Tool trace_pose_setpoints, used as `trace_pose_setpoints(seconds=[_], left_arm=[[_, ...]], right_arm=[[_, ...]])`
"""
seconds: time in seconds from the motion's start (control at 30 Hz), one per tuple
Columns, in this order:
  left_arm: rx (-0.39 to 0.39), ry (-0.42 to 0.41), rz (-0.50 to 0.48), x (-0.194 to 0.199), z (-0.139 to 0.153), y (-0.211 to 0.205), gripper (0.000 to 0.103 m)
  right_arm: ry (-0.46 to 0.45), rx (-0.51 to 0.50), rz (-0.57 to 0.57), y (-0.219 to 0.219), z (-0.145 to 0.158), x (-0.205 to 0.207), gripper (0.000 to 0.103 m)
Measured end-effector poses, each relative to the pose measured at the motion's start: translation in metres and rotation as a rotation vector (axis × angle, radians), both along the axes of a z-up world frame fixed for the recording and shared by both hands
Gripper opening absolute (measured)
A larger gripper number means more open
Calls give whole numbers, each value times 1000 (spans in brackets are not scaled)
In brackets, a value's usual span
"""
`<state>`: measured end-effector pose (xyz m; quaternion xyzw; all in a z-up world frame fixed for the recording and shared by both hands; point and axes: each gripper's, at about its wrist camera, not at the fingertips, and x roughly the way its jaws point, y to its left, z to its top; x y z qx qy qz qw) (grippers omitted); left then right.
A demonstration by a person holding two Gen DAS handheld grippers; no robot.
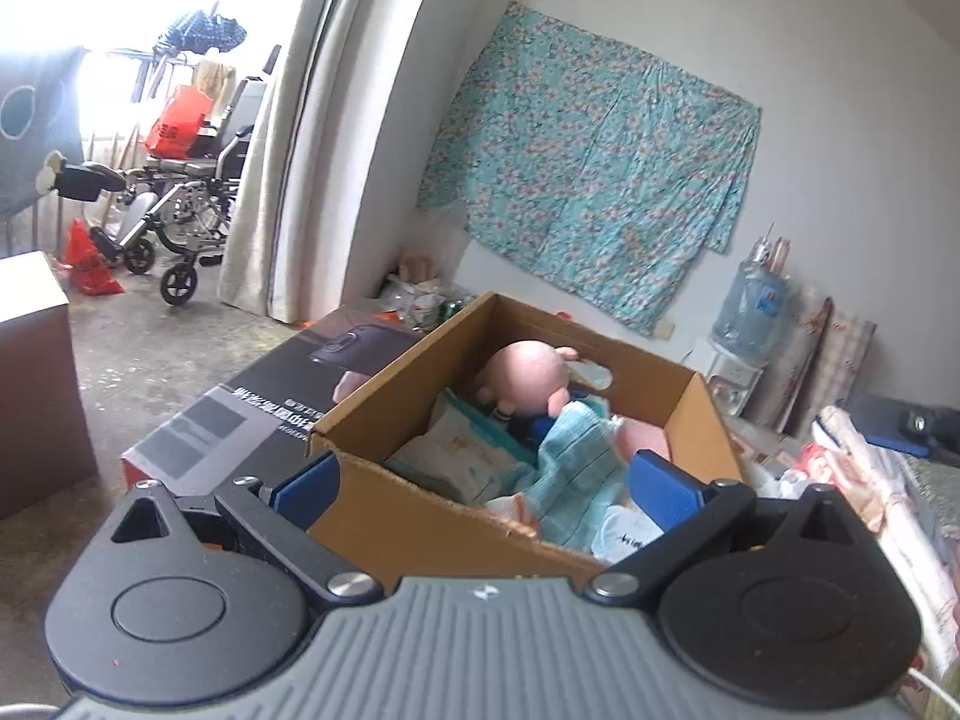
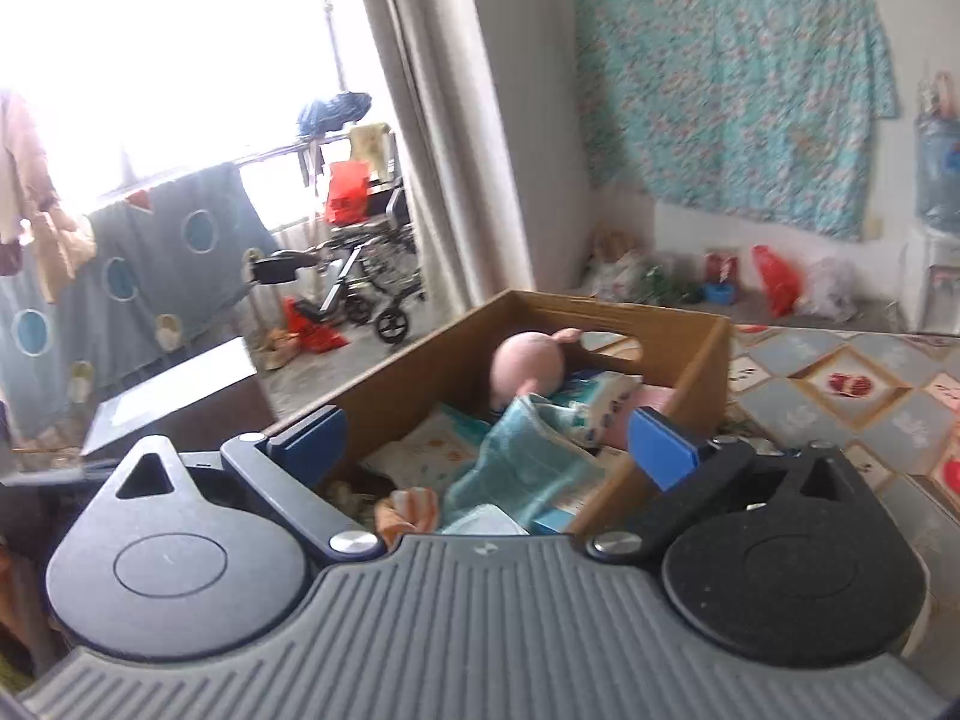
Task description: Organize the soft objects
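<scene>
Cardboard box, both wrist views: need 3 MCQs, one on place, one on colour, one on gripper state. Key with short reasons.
1. Where is the pink plush toy?
A. On the floor
B. Inside the cardboard box
C. On the wheelchair

2. What colour is the knit cloth draped in the box?
A. Light blue
B. Red
C. Black

3. What state are the two hand-held grippers in?
A. Both shut on the cloth
B. One shut on the toy
C. Both open, holding nothing

B: the pink plush toy lies within the cardboard box.
A: the knit cloth is light blue.
C: the left hand-held gripper and right hand-held gripper have spread, empty jaws.
</scene>
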<state>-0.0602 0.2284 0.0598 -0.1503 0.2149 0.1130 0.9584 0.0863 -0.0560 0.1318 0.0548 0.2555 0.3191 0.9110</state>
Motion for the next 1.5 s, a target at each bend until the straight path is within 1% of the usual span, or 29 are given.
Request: trace_pose_setpoints(seconds=[0.03, 0.13, 0.2, 0.3, 0.4, 0.47, 0.53, 0.6, 0.7, 0.8, 0.93, 1.0, 1.07, 1.13, 1.3, 1.4, 1.5], left_arm=[[8, 3, 5, -2, 0, -2, 103], [27, 13, 30, -9, -2, -11, 103], [71, 47, 48, -11, -5, -22, 103], [142, 102, 52, -10, -10, -37, 103], [163, 143, 31, -9, -13, -45, 103], [185, 136, 27, -11, -12, -50, 103], [227, 120, 27, -11, -12, -54, 103], [272, 105, 20, -13, -11, -59, 103], [325, 115, -15, -9, -9, -64, 103], [324, 119, 9, -8, -7, -67, 103], [288, 144, -8, -4, -3, -67, 103], [287, 162, -20, -3, 0, -69, 103], [295, 186, -17, 0, 2, -74, 103], [285, 202, -20, 2, 3, -75, 103], [260, 224, -37, 6, 3, -77, 103], [260, 233, -39, 10, 2, -78, 103], [273, 248, -36, 13, 0, -79, 103]], right_arm=[[4, 6, -14, -2, -3, -5, 101], [20, 73, -65, -10, -11, -19, 101], [0, 86, -120, -14, -15, -31, 102], [-32, 24, -175, -11, -20, -50, 102], [-20, -18, -204, -5, -31, -65, 102], [0, -24, -222, -2, -39, -73, 102], [14, -40, -247, 3, -45, -78, 102], [15, -69, -269, 7, -49, -82, 102], [4, -97, -308, 10, -51, -85, 102], [-18, -129, -367, 9, -47, -90, 102], [-4, -127, -413, 7, -43, -88, 102], [11, -117, -407, 8, -42, -88, 102], [24, -103, -377, 8, -43, -86, 102], [43, -87, -358, 9, -44, -85, 102], [100, -103, -338, 17, -51, -75, 102], [136, -120, -326, 21, -58, -69, 102], [149, -138, -327, 24, -62, -65, 102]])
